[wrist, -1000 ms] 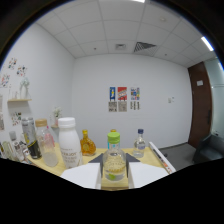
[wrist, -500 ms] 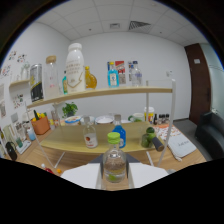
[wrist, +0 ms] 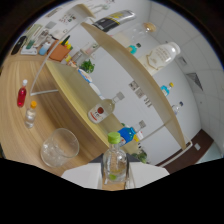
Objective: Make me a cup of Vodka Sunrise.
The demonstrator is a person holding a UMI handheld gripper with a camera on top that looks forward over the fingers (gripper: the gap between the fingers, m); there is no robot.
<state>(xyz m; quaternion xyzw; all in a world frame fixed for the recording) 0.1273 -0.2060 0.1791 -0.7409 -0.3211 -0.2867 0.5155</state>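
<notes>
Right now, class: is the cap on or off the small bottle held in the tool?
On. The green cap sits on the neck of the small clear bottle, which the tool grips between its fingers.

Wooden shelf [wrist: 70,82] on worktop [wrist: 15,135]: potted plant [wrist: 88,65] on it; orange pen holder [wrist: 61,51] beyond; white jug [wrist: 162,55] on upper tier.

The claw [wrist: 115,176] is rolled sharply to one side, its two white fingers [wrist: 82,175] clamped against a clear green-capped bottle [wrist: 114,161]
</notes>
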